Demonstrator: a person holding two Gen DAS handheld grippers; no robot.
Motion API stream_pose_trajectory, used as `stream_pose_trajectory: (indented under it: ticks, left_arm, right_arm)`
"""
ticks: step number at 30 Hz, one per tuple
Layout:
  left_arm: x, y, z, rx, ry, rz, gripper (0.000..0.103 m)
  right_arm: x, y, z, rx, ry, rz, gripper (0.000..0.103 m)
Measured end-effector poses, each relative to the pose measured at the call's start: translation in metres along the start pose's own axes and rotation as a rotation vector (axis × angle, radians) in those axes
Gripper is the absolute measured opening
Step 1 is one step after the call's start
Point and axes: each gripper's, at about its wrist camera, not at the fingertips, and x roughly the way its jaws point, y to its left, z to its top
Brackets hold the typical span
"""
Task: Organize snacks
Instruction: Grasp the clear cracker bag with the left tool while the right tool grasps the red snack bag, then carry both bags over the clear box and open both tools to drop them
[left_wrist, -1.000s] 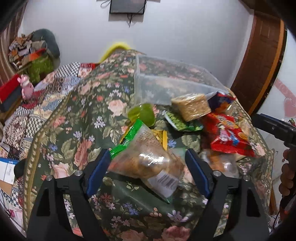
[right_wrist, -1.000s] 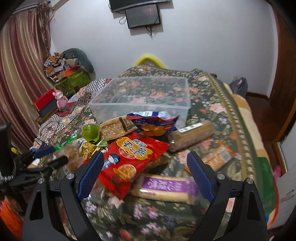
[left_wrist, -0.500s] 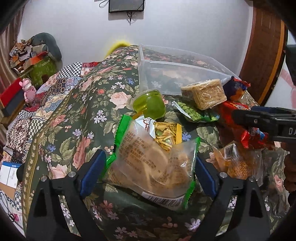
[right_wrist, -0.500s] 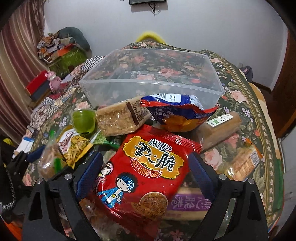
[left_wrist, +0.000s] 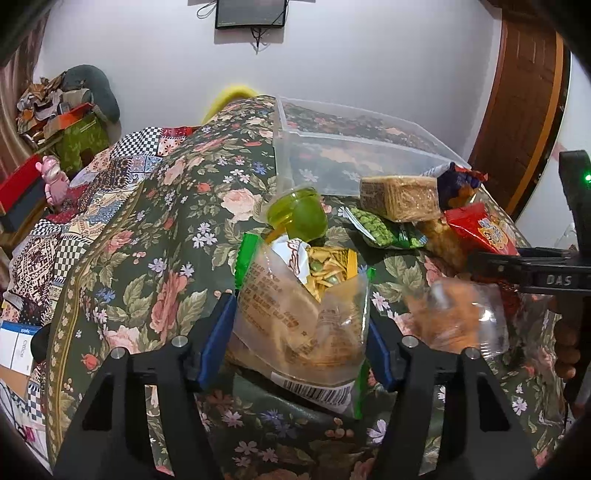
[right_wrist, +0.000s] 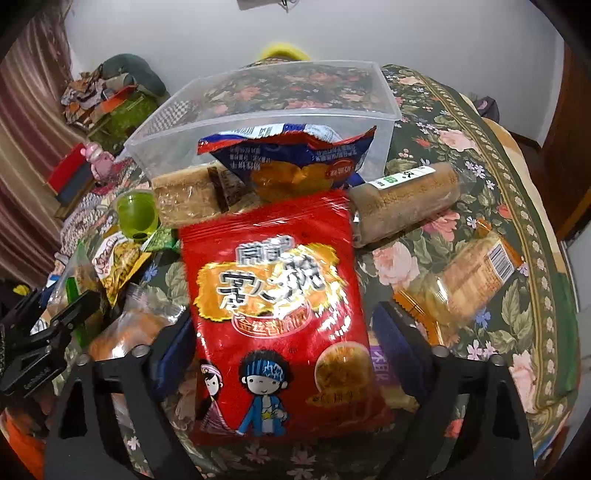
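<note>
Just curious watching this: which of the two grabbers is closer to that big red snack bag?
Right. The right gripper has its fingers on either side of the red snack bag. The left gripper straddles a clear green-edged bag farther to the left.

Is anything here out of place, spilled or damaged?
No spill or damage is visible. The odd point: the clear plastic bin holds no snacks, while all packets lie heaped in front of it. The red snack bag rests on top of other packets, and the blue bag leans against the bin's front wall.
</note>
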Motion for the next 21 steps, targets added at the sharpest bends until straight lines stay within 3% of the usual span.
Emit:
stream_pose_trajectory:
  ticks: [1,3,12,21]
  left_arm:
    - [-0.002,0.000,0.001,-0.001,-0.004,0.002,0.063]
    - [-0.007,0.001,0.003,-0.001,-0.013,0.007,0.062]
    - [-0.037,-0.008,0.024,0.015,-0.089,0.005,0.062]
    - [-0.060,-0.026,0.067,0.041,-0.186,-0.023,0.062]
  right_arm:
    - [0.000,0.001,0.001,-0.006,0.002,0.007,0.067]
    - [-0.002,0.004,0.001,-0.018,-0.010,0.014,0.064]
    - [-0.032,0.010,-0.004,-0.067,-0.073,0.035,0.063]
    - [-0.078,0.006,0.023,-0.073,-0.211,0.042,0.063]
